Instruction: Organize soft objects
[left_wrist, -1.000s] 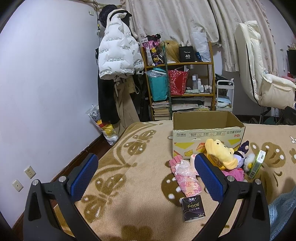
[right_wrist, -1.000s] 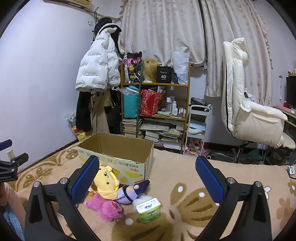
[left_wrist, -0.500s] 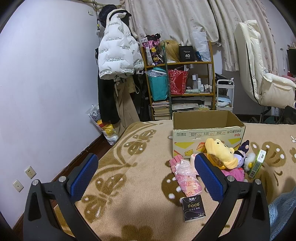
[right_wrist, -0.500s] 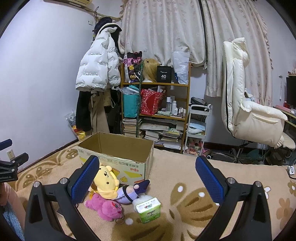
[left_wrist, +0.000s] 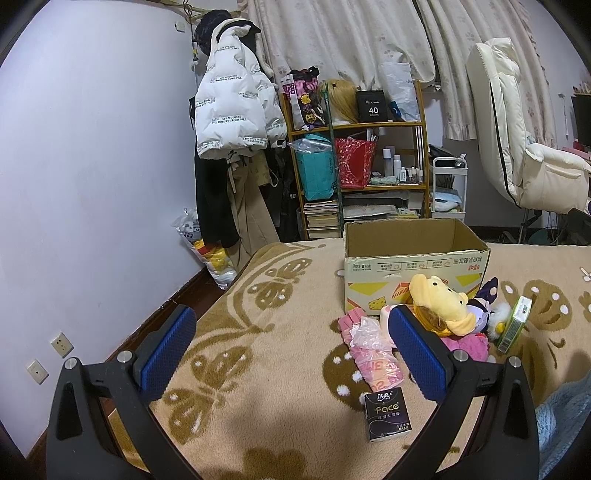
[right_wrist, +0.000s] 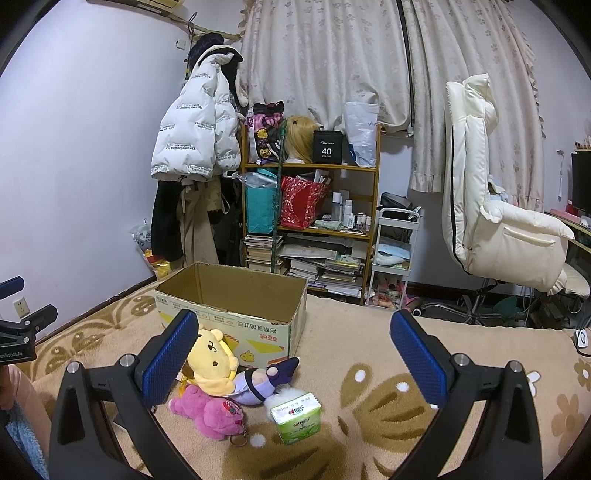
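An open cardboard box (left_wrist: 413, 258) (right_wrist: 236, 295) stands on the tan patterned blanket. In front of it lie a yellow bear plush (left_wrist: 439, 306) (right_wrist: 212, 360), a pink plush (right_wrist: 210, 410), a purple doll (right_wrist: 258, 380), a green tissue pack (right_wrist: 297, 417) (left_wrist: 514, 324), a pink plastic-wrapped pack (left_wrist: 369, 347) and a black "Face" tissue pack (left_wrist: 388, 410). My left gripper (left_wrist: 291, 354) is open and empty, left of the pile. My right gripper (right_wrist: 295, 358) is open and empty, above the toys.
A cluttered shelf (right_wrist: 310, 221) with books and bags stands against the far wall. A white jacket (left_wrist: 232, 114) hangs at the left. A cream recliner chair (right_wrist: 495, 206) is at the right. The blanket's left edge drops toward the wall and floor (left_wrist: 184, 306).
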